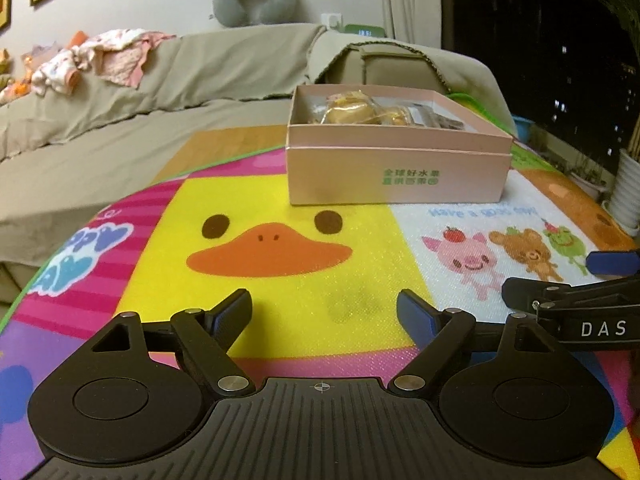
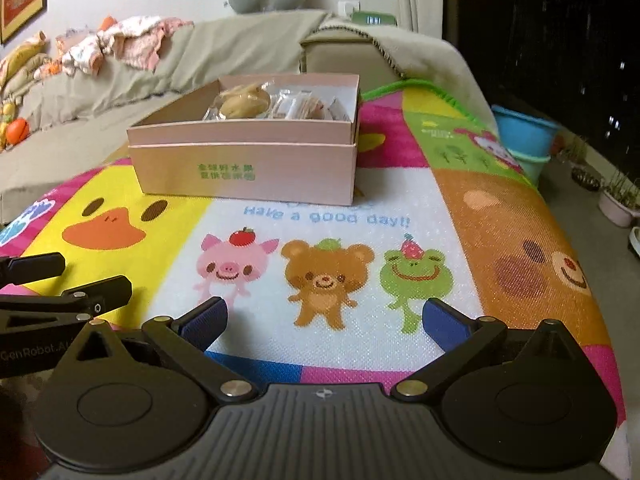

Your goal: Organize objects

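Pink cardboard box with green printed characters on its front wall stands ahead of both pairs of jaws, on a bright cartoon play mat with a yellow duck face and a pig, a bear and a frog. The box is open at the top, and a second rim line runs along its front wall, as if it sits in its own lid. Inside lie round golden pastries in clear wrappers and some small wrapped snack packets; what is printed on these packets is too small to read.

The left gripper has its jaws wide apart with only mat between them, and the box is beyond them, slightly to the right. The right gripper also has its jaws spread fully, with nothing between them, and the box is beyond them to the left. Each gripper shows in the other's view only as a cut-off part at the edge.

What carries the mat is hidden under it.
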### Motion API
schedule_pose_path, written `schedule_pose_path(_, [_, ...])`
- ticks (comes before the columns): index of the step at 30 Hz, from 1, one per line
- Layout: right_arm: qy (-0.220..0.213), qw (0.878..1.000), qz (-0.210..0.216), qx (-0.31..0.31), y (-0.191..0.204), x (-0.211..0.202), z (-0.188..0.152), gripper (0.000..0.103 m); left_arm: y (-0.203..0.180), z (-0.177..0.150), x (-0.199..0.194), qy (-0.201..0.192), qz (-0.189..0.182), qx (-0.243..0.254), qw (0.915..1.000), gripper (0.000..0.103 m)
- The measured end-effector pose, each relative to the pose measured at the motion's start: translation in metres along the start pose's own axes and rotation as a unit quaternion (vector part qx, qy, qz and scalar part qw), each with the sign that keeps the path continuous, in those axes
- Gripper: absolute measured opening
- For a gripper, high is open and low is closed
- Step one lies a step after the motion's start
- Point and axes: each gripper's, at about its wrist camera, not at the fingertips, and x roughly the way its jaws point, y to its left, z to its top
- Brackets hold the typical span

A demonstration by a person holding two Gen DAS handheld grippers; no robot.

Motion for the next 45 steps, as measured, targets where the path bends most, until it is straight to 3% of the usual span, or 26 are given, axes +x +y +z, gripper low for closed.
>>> schedule_pose_path(45, [-0.009,1.000,-0.013,0.002,0.0026,-0.0027,-0.0045,0.103,-0.0027,-0.0041,-0.0064,-0.006,0.008,-0.013,0.9999,0.081])
